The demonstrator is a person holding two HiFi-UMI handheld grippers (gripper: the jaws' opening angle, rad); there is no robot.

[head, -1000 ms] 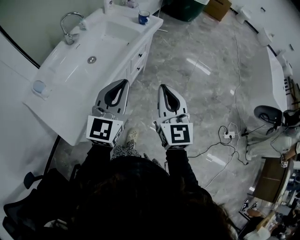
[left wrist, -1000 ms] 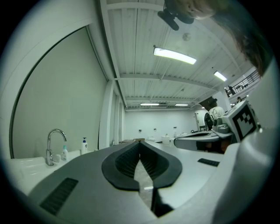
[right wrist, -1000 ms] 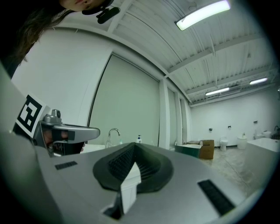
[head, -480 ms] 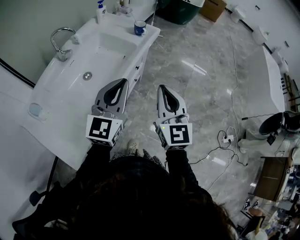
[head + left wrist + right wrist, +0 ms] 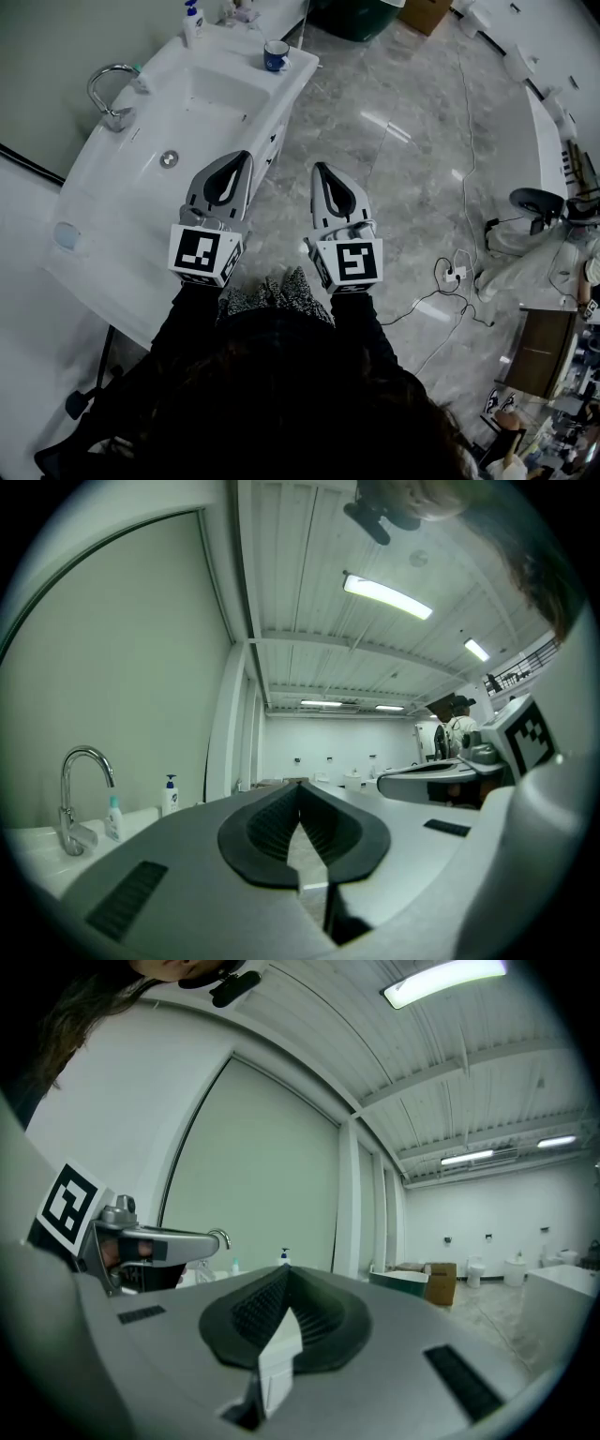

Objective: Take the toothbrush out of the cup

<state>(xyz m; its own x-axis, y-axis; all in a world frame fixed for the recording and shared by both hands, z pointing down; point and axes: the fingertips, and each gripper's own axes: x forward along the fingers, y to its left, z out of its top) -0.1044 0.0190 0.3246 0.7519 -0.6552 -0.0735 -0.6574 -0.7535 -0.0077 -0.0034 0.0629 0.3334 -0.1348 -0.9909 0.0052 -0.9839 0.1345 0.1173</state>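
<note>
Two grippers sit nearest, side by side and pointing level: our left gripper (image 5: 246, 159) and right gripper (image 5: 320, 171), each with jaws pressed together on nothing. Left of them runs the white sink counter (image 5: 94, 216), with the faucet (image 5: 105, 92) on its left side. Farther on, at the counter's far right corner, stands the blue cup (image 5: 276, 55), well apart from both grippers, with a soap bottle (image 5: 191, 19) to its left. We can't make out the toothbrush, too small, presumably in the cup. We judge the approach unfinished. To do it well: close in, spread one gripper's jaws early, pinch the handle above the rim, lift straight up so the cup doesn't tip.
</note>
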